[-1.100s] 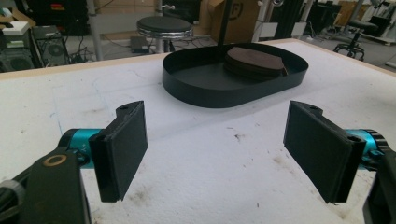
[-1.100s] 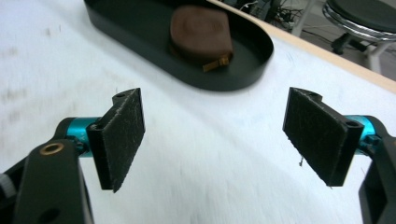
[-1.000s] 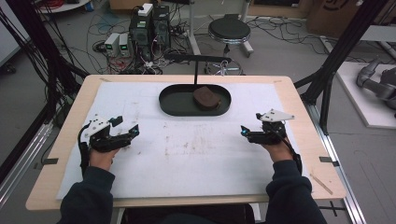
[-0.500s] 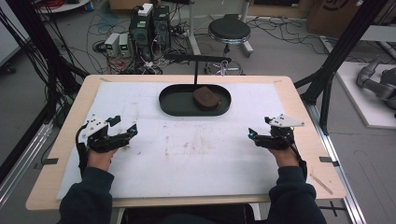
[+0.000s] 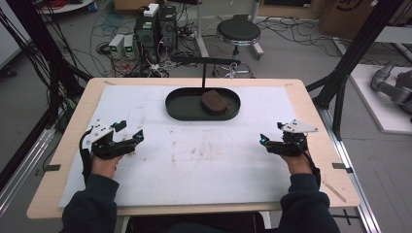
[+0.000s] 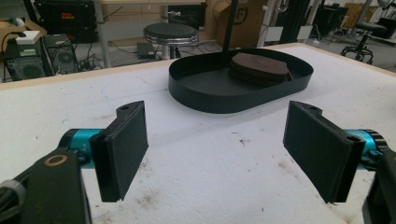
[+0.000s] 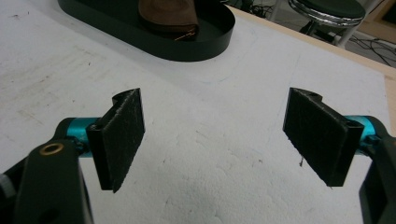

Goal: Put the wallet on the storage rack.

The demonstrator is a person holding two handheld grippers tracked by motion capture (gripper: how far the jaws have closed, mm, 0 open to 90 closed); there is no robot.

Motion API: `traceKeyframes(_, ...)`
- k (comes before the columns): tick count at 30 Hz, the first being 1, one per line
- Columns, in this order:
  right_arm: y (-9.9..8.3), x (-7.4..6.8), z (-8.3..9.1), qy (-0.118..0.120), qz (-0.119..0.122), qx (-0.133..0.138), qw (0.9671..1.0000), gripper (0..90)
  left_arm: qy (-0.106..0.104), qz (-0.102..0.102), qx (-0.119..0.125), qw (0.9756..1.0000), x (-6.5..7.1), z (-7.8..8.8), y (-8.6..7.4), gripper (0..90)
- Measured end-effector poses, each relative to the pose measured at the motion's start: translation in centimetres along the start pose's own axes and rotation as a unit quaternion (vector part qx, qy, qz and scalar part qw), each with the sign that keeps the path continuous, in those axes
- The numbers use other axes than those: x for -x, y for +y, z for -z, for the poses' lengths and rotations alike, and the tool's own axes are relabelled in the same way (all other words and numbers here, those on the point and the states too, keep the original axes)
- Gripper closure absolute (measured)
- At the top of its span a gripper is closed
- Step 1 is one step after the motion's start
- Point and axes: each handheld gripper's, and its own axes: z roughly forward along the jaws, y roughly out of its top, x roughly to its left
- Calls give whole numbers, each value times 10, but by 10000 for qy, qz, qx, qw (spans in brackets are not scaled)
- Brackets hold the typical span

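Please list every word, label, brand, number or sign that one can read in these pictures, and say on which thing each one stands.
No text can be read with certainty.
Cardboard box behind the table: a dark printed mark, cut off and too blurred to read.
Cardboard box in the left gripper view: part of a round mark, not readable.
Black tray, brown object, left claw, right claw: no writing visible.

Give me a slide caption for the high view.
Both open grippers rest on white table cover, brown pouch in black tray.
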Motion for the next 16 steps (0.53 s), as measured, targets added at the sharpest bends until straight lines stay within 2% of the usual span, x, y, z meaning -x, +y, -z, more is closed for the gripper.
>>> traceKeyframes(16, -2, -2, -3, 9, 52, -91, 9999, 211, -9, -9, -35, 10000, -1, -2, -2, 219)
